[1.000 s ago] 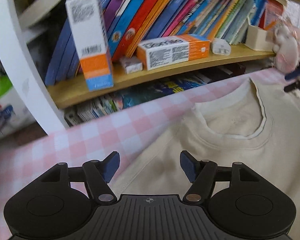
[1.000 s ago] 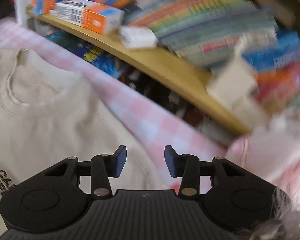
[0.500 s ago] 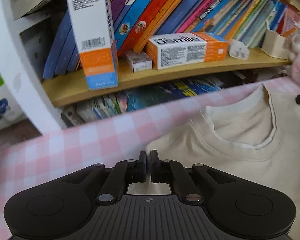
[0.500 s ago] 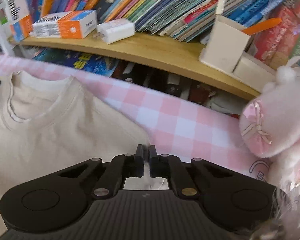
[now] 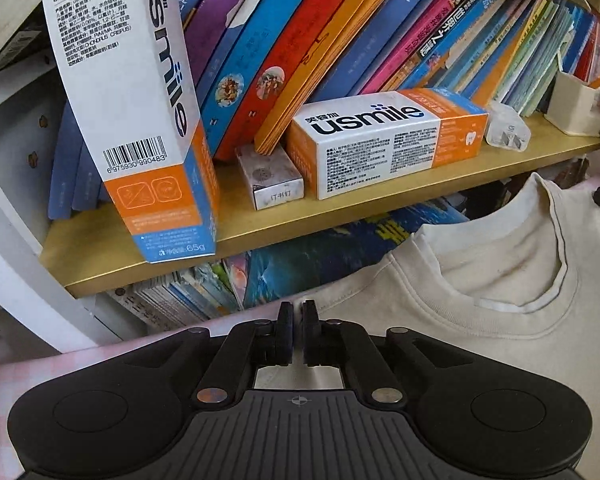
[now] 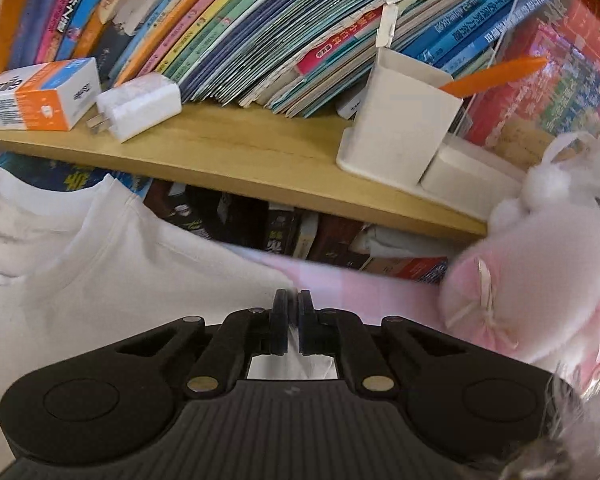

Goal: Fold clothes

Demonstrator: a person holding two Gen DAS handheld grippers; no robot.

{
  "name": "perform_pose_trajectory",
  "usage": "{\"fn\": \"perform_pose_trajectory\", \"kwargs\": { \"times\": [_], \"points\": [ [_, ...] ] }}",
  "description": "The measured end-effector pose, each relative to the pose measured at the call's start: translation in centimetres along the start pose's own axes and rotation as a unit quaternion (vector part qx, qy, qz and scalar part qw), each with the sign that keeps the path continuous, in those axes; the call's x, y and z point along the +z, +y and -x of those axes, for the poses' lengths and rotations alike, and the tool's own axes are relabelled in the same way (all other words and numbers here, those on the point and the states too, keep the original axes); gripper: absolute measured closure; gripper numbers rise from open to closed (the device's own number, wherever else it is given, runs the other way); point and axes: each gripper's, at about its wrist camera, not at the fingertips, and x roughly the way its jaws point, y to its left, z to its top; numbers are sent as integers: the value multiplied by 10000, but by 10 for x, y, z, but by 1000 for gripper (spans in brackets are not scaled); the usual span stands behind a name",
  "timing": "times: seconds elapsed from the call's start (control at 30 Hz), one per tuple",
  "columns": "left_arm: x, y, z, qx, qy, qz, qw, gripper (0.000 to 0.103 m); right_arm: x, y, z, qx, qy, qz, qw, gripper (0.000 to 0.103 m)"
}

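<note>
Cream cotton sweatshirt — soft, light, limp — hangs from its shoulders: left gripper and right gripper each pinch a shoulder seam — good holds.

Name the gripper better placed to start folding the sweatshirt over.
Neither: left gripper and right gripper each pinch a shoulder of the cream sweatshirt; probably move together.

Ahead of the left claw, a wooden shelf carries a row of leaning books, an upright toothpaste box and another lying flat, with a small box between them. Ahead of the right claw sit a white charger and a white pen holder; a pink plush toy is to its right.
</note>
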Motion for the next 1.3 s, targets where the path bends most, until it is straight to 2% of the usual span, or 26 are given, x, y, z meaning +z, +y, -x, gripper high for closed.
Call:
{"fn": "perform_pose_trajectory", "kwargs": {
  "times": [0.07, 0.1, 0.13, 0.23, 0.33, 0.4, 0.47, 0.57, 0.67, 0.8, 1.0, 1.23, 1.3],
  "points": [
    [-7, 1, 14, 10, -101, 30, 9999, 90, -2, 1, 4, -118, -33, 39, 9999, 90],
    [-12, 2, 27, 16, -197, 68, 9998, 90, -5, 1, 10, -149, -95, 64, 9998, 76],
    [-17, 3, 41, 43, -291, 105, 9995, 89, -10, 1, 19, -153, -188, 85, 9997, 70],
    [-39, 5, 83, 211, -462, 239, 9984, 87, -30, -3, 51, 40, -373, 118, 9992, 69],
    [-79, -2, 130, 425, -477, 719, 9954, 86, -62, -3, 86, 207, -439, 164, 9987, 68],
    [-107, -8, 162, 563, -480, 1072, 9915, 80, -83, 0, 105, 268, -397, 116, 9988, 66],
    [-134, -13, 194, 701, -483, 1422, 9862, 67, -107, 2, 125, 300, -405, 77, 9987, 63],
    [-172, -38, 225, 886, -422, 1919, 9765, 59, -146, 8, 151, 278, -438, 92, 9986, 61],
    [-201, -65, 246, 983, -321, 2320, 9672, 54, -182, 8, 174, 434, -435, -96, 9981, 57],
    [-220, -83, 255, 1122, -226, 2664, 9570, 52, -223, 2, 195, 368, -453, -357, 9977, 54],
    [-232, -69, 254, 1012, -325, 3314, 9375, 53, -255, -10, 209, 501, -213, -838, 9950, 54],
    [-216, -46, 224, 1252, -224, 2961, 9467, 52, -272, -3, 209, 323, -43, -962, 9948, 56],
    [-206, -35, 210, 1521, -83, 2619, 9530, 52, -274, -2, 209, 231, -33, -1061, 9941, 56]
  ]
}}
